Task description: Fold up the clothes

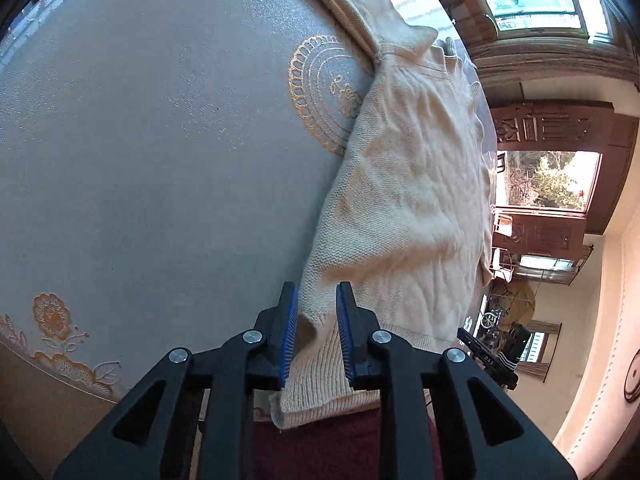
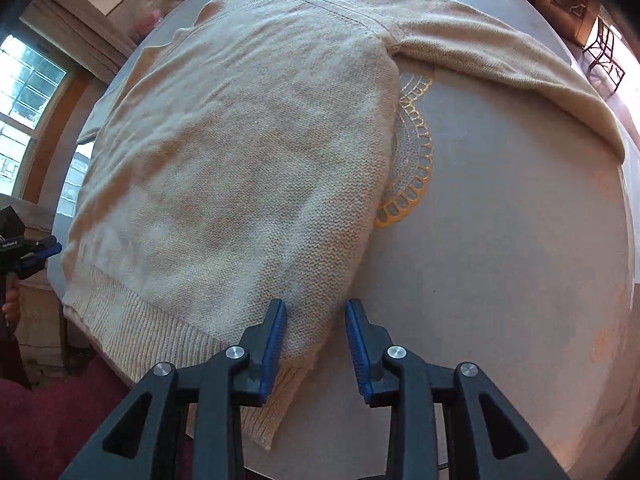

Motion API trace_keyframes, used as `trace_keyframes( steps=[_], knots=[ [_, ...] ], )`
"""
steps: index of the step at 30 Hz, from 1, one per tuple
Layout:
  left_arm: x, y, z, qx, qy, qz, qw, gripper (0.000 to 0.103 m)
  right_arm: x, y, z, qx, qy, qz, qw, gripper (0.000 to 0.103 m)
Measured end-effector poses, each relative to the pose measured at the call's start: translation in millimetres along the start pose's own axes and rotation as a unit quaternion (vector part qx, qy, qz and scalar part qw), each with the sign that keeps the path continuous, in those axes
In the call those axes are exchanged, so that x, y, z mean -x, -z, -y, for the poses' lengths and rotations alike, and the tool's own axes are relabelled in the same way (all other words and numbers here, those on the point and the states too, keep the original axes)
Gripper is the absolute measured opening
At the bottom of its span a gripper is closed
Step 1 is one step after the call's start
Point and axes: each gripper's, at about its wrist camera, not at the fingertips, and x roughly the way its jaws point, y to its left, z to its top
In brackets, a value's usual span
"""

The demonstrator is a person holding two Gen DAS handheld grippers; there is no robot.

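Observation:
A cream knitted sweater (image 1: 408,184) (image 2: 240,160) lies flat on a round grey table (image 2: 500,260). One sleeve (image 2: 500,52) stretches out to the right. My left gripper (image 1: 317,292) stands over a bottom corner of the sweater by the ribbed hem (image 1: 320,384). Its blue pads are apart, with the knit lying between them unpinched. My right gripper (image 2: 316,308) straddles the sweater's side edge near the hem (image 2: 140,320). The left pad brushes the knit and the right pad hangs over bare cloth. The left gripper (image 2: 54,248) also shows at the far left edge of the right wrist view.
The grey tablecloth (image 1: 160,160) has a gold embroidered medallion (image 2: 416,160) partly under the sweater and gold flowers (image 1: 52,316) near the rim. A person's dark red clothing (image 2: 60,420) is at the near edge. Windows and carved wooden furniture (image 1: 560,128) stand beyond.

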Motion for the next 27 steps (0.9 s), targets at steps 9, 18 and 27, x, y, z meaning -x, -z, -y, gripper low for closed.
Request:
trace_keyframes(
  steps=[9,18,27],
  knots=[
    [-42.0,15.1,15.8,-0.045,0.005,-0.057,0.9973,0.029,-8.0,8.6,7.9,-0.048,-0.205,-0.038,0.977,0.038],
    [-43.8,6.2,50.7,-0.111,-0.106,-0.014,0.9881,0.022,37.6,-14.1,-30.3,-0.024,-0.348,0.055,0.935,0.022],
    [-48.6,-2.0,57.4,-0.130,-0.138,-0.008,0.9819,0.022,88.7,-1.7,-28.0,-0.007,-0.190,0.049,0.981,0.037]
  ],
)
